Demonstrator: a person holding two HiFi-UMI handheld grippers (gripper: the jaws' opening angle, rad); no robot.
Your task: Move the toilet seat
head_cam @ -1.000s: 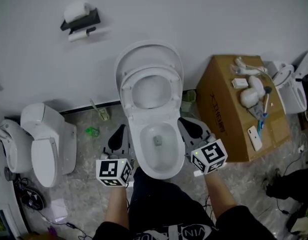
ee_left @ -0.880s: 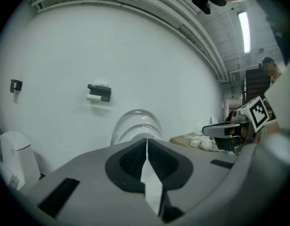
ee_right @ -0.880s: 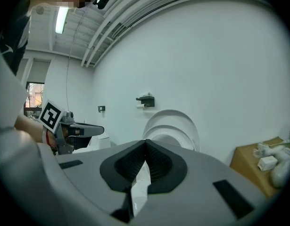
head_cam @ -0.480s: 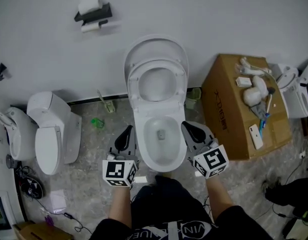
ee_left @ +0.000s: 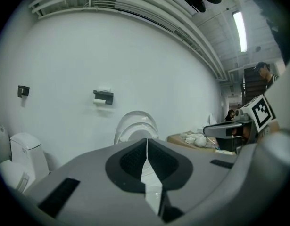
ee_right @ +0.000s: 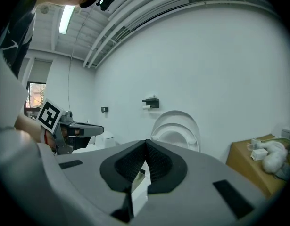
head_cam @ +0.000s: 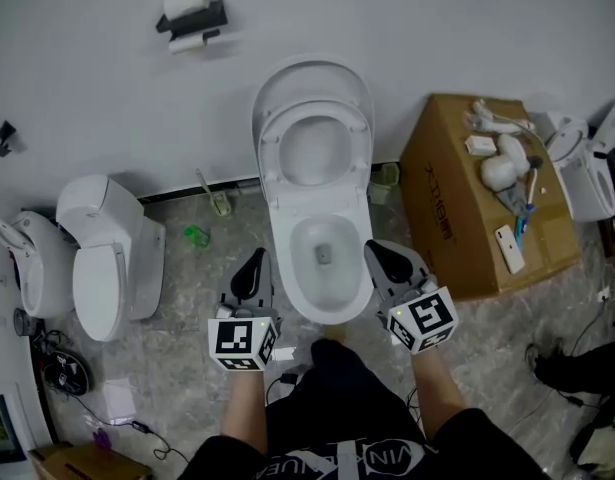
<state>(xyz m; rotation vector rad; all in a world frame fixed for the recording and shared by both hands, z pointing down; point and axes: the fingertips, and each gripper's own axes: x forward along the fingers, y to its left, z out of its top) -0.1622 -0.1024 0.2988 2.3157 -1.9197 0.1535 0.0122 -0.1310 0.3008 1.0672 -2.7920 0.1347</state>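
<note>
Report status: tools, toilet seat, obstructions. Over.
Left tool shut, empty, left of bowl. Right tool shut, empty, right of bowl. Toilet seat up against lid, untouched. Nothing blocking; cardboard box stands off right.

A cardboard box (head_cam: 457, 218) carries white fittings (head_cam: 502, 163) on top. Far left of the box stands a second toilet (head_cam: 99, 263); up-left, a wall-mounted paper holder (head_cam: 192, 16).

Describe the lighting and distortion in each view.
Head view: even, soft light, sharp, little shadow by the toilet. Left gripper view: strong fisheye bulge, dark corners, ceiling lamp glaring. Right gripper view: same fisheye, strip light bright upper left.
</note>
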